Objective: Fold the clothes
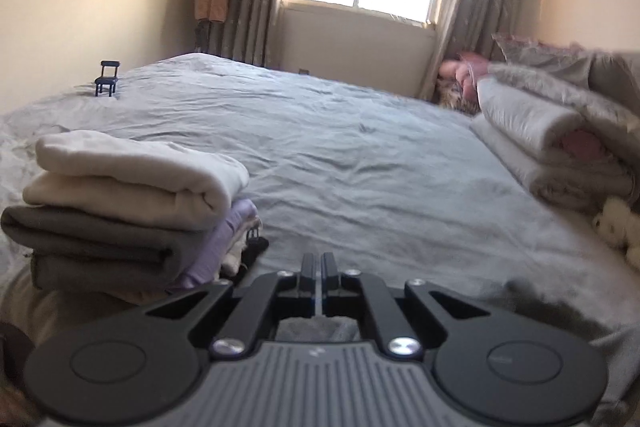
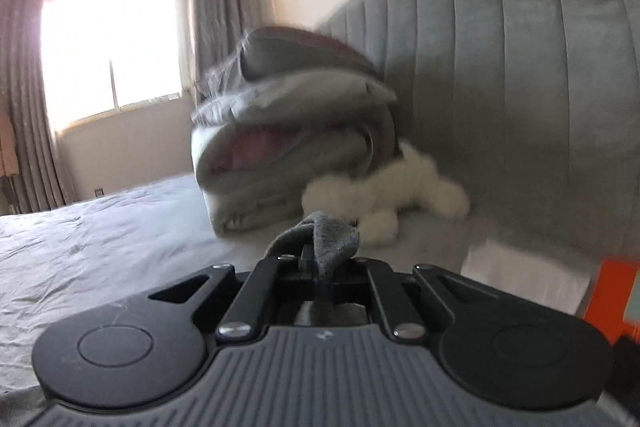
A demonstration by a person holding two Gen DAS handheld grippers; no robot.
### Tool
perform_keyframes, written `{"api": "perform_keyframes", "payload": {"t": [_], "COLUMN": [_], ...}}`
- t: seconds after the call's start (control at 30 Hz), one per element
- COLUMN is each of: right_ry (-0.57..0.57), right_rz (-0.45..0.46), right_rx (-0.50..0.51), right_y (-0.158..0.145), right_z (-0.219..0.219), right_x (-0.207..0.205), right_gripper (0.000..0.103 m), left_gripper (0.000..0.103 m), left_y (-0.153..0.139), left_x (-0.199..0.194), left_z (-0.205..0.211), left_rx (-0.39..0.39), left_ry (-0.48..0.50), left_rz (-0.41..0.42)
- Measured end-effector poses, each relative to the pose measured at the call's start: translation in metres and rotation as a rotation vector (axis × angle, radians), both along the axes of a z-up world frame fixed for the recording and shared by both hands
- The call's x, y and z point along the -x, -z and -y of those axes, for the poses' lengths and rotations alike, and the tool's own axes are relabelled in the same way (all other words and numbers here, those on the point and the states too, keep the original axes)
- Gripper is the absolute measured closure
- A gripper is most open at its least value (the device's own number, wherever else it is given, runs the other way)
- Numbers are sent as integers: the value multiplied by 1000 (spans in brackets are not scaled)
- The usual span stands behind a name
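A dark grey fuzzy garment [image 2: 334, 235] is bunched between the fingers of my right gripper [image 2: 316, 259], which is shut on it, with a fold sticking up past the tips. In the left wrist view the same grey garment [image 1: 540, 307] spreads low to the right, and a patch of it shows just behind the pads. My left gripper [image 1: 319, 267] has its fingers pressed together on a thin edge of it. A stack of folded clothes [image 1: 132, 187] sits to its left on the bed [image 1: 360, 167]: cream on top, grey and lilac below.
Folded blankets [image 1: 560, 147] and a white plush toy [image 1: 616, 227] lie at the bed's right side, against the grey padded headboard [image 2: 520, 67]. A small black chair-shaped stand [image 1: 107, 79] sits far left. An orange box [image 2: 612, 291] is at the right edge. A window and curtains lie beyond.
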State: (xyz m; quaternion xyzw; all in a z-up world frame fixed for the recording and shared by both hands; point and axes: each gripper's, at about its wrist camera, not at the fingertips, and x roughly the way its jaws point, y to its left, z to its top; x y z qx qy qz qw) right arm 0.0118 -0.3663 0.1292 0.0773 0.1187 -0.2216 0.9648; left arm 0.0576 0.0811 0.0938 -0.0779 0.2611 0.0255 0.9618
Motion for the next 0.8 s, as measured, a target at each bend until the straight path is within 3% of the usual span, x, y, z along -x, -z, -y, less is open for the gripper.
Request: {"api": "perform_keyframes", "payload": {"t": [0.03, 0.1, 0.13, 0.2, 0.23, 0.3, 0.4, 0.47, 0.53, 0.6, 0.63, 0.67, 0.8], "right_ry": [-3, -18, -29, -72, -93, -127, -135, -114, -62, -6, 2, -8, -220], "right_rz": [-78, -258, -335, -381, -366, -316, -212, -126, -43, 15, 9, -19, -234], "right_rx": [18, 14, -13, -89, -101, -83, 2, 11, 17, 25, 22, 17, 4], "right_y": [6, 26, 37, 46, 43, 33, 20, 11, 5, 0, -1, 1, 25], "right_z": [-1, 0, 2, 4, 3, -3, -8, -7, -7, -3, 0, 2, -6], "right_x": [-9, -27, -35, -39, -37, -30, -25, -21, -14, -11, -12, -17, -43], "right_gripper": [97, 96, 96, 96, 92, 89, 79, 66, 66, 66, 66, 65, 65], "left_gripper": [93, 69, 65, 48, 42, 20, 15, 15, 20, 79, 96, 103, 103], "left_y": [4, 13, 16, 19, 19, 21, 28, 38, 47, 55, 54, 50, 31], "left_x": [-2, -6, -5, -3, -1, 1, 3, 0, -7, -14, -18, -20, -28], "left_z": [4, 15, 22, 35, 42, 58, 83, 97, 103, 103, 100, 92, 62], "left_rx": [-4, -12, -25, -58, -67, -95, -173, -258, -306, -331, -325, -300, -207], "left_ry": [30, 95, 122, 197, 238, 319, 436, 476, 461, 438, 416, 384, 252], "left_rz": [-23, -59, -58, -43, -37, -21, 7, 8, -21, -68, -88, -90, -76]}}
